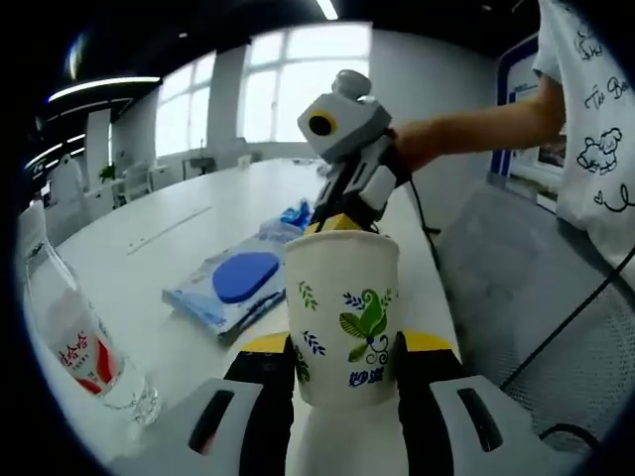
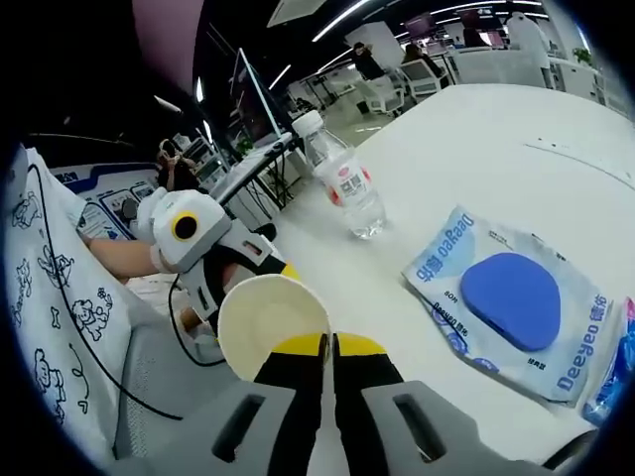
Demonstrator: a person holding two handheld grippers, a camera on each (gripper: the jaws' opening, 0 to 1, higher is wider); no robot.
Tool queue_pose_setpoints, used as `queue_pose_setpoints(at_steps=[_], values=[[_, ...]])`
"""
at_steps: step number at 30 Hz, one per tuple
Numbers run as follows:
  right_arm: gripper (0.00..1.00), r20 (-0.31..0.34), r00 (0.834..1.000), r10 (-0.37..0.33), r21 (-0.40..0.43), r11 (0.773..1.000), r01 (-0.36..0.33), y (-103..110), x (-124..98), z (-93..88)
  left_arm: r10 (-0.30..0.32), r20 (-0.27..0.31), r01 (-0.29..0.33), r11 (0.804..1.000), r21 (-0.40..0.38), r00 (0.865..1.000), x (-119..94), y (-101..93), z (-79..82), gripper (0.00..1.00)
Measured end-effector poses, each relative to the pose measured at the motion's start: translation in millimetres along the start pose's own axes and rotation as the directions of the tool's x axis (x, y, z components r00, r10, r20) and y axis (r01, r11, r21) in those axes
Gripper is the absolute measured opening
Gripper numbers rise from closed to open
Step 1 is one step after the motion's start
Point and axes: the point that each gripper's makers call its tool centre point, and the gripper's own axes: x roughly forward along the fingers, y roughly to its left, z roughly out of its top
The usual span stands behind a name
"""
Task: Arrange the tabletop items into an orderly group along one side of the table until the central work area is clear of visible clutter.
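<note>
Left gripper (image 1: 347, 372) clamps the cup (image 1: 342, 317) by its sides, lifted over the bench (image 1: 179, 228). Right gripper (image 2: 327, 349) pinches its rim, jaws nearly together. Better to free the rim first, then set it upright near the bottle (image 2: 342, 178), beside the packet (image 2: 511, 302).

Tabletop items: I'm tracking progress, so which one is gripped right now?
The paper cup, clamped between the left gripper's jaws; the water bottle and blue packet sit free on the table.
</note>
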Motion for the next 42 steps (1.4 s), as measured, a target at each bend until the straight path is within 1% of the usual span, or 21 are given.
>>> queue_pose_setpoints(at_steps=[2, 5, 7, 9, 15, 17, 19, 23, 24, 26, 30, 33, 34, 36, 38, 40, 42], values=[[0.00, 0.010, 1.000, -0.001, 0.005, 1.000, 0.001, 0, 0, 2.4, 0.008, -0.006, -0.008, 0.999, -0.033, 1.000, 1, 0.5, -3.5, 0.37], [0.00, -0.002, 1.000, -0.012, -0.006, 1.000, 0.012, 3, 2, 4.7, 0.017, -0.017, -0.017, 0.998, -0.054, 1.000, 2, 1.8, -6.5, 0.37], [0.00, -0.019, 1.000, -0.024, -0.030, 0.999, 0.024, 4, 2, 5.2, 0.019, -0.023, -0.020, 0.998, -0.058, 1.000, 3, 2.5, -8.2, 0.37], [0.00, -0.031, 0.999, -0.029, -0.036, 0.999, 0.028, 5, 3, 7.1, 0.025, -0.026, -0.026, 0.998, -0.054, 0.999, 2, 3.6, -9.1, 0.37], [0.00, -0.051, 0.997, -0.058, -0.079, 0.995, 0.053, 5, 5, 15.1, 0.059, -0.031, -0.061, 0.995, -0.075, 0.998, 1, 11.6, -11.6, 0.37], [0.00, -0.053, 0.997, -0.065, -0.094, 0.994, 0.060, 5, 6, 18.8, 0.080, -0.038, -0.083, 0.993, -0.083, 0.996, 0, 16.0, -13.3, 0.37], [0.00, -0.052, 0.996, -0.068, -0.104, 0.993, 0.063, 4, 6, 23.3, 0.087, -0.037, -0.090, 0.992, -0.088, 0.996, -2, 18.7, -14.3, 0.37], [0.00, -0.054, 0.995, -0.087, -0.127, 0.989, 0.080, 1, 6, 33.3, 0.119, -0.040, -0.123, 0.985, -0.118, 0.992, -10, 26.4, -19.1, 0.38], [0.00, -0.050, 0.995, -0.090, -0.127, 0.988, 0.083, 0, 6, 36.9, 0.136, -0.038, -0.140, 0.982, -0.126, 0.990, -13, 30.1, -20.8, 0.40], [0.00, -0.043, 0.994, -0.101, -0.134, 0.986, 0.095, -3, 6, 46.8, 0.150, -0.041, -0.154, 0.977, -0.146, 0.988, -17, 34.0, -23.7, 0.42], [0.00, -0.024, 0.989, -0.146, -0.169, 0.976, 0.140, -11, 6, 71.5, 0.180, -0.036, -0.183, 0.969, -0.168, 0.983, -27, 40.2, -29.2, 0.42], [0.00, -0.027, 0.985, -0.168, -0.188, 0.969, 0.160, -15, 9, 89.0, 0.196, -0.042, -0.200, 0.964, -0.178, 0.980, -34, 42.5, -35.8, 0.42], [0.00, -0.025, 0.984, -0.175, -0.198, 0.966, 0.167, -17, 11, 97.3, 0.198, -0.042, -0.202, 0.963, -0.181, 0.979, -35, 42.6, -36.9, 0.42], [0.00, -0.035, 0.981, -0.191, -0.216, 0.960, 0.179, -17, 16, 106.4, 0.216, -0.044, -0.220, 0.957, -0.188, 0.975, -38, 44.7, -39.8, 0.43], [0.00, -0.067, 0.969, -0.237, -0.278, 0.937, 0.210, -24, 19, 110.7, 0.223, -0.041, -0.227, 0.954, -0.196, 0.974, -40, 45.4, -40.9, 0.44], [0.00, -0.075, 0.971, -0.227, -0.269, 0.942, 0.200, -23, 26, 115.7, 0.231, -0.043, -0.235, 0.950, -0.205, 0.972, -42, 46.0, -42.3, 0.45], [0.00, -0.084, 0.971, -0.224, -0.276, 0.942, 0.193, -23, 30, 119.0, 0.236, -0.053, -0.242, 0.948, -0.208, 0.970, -43, 46.3, -44.4, 0.47]])
